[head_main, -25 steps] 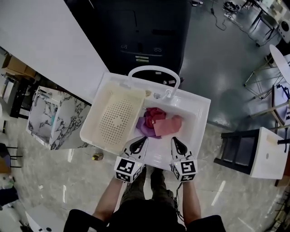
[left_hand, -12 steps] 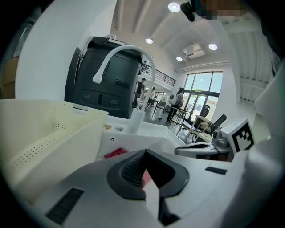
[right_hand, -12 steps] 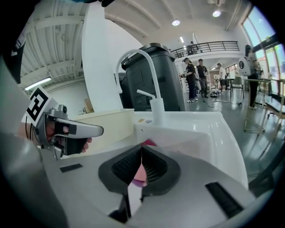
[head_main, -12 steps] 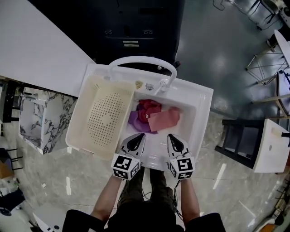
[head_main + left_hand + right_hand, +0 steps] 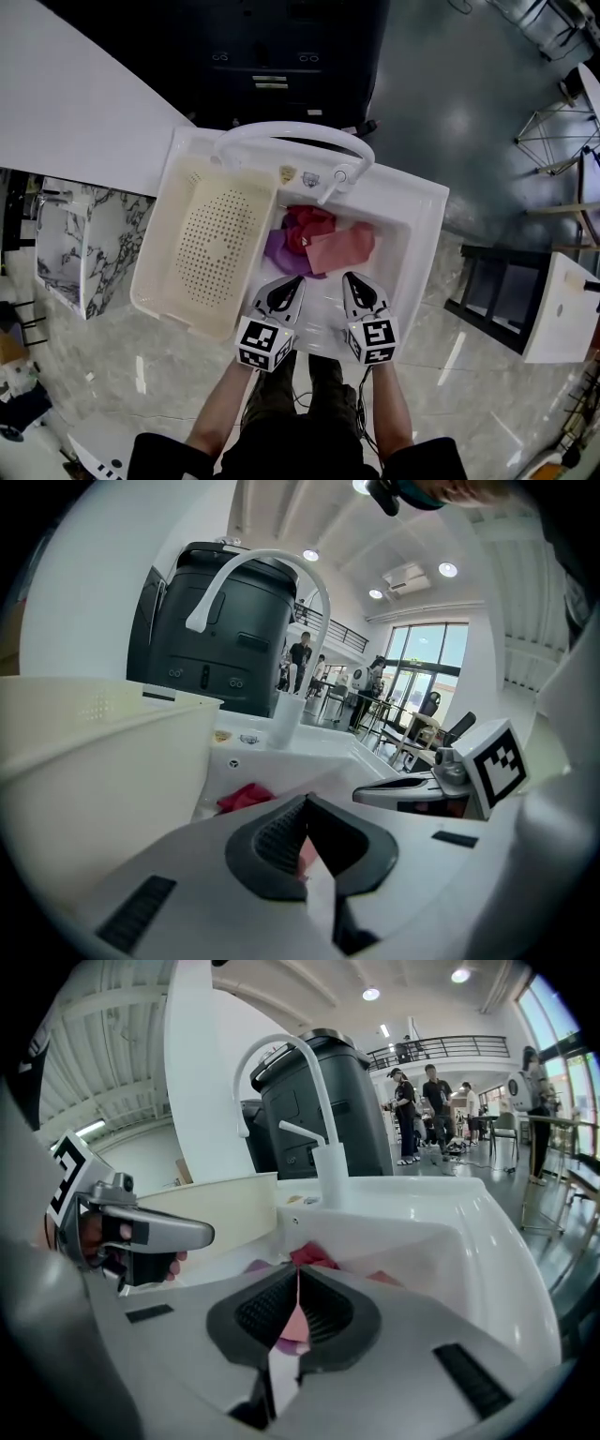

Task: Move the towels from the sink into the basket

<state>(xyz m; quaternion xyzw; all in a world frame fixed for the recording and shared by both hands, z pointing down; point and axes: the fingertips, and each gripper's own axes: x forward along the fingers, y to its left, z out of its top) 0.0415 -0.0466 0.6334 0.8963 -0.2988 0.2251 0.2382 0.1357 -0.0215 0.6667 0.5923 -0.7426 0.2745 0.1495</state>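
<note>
Towels (image 5: 321, 246) all lie in the sink (image 5: 424, 225); the basket (image 5: 155, 281) beside it holds none. Left gripper (image 5: 289, 284) and right gripper (image 5: 353, 281) hover at its near edge, clenched, empty.

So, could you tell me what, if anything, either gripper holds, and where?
Nothing is held: the left gripper and right gripper are both shut and empty, short of the towels in the sink.

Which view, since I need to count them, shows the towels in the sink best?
The head view: it looks down into the sink on the whole heap of towels, red, purple and pink. The left gripper view catches only a red scrap; the right gripper view shows only coloured edges.
</note>
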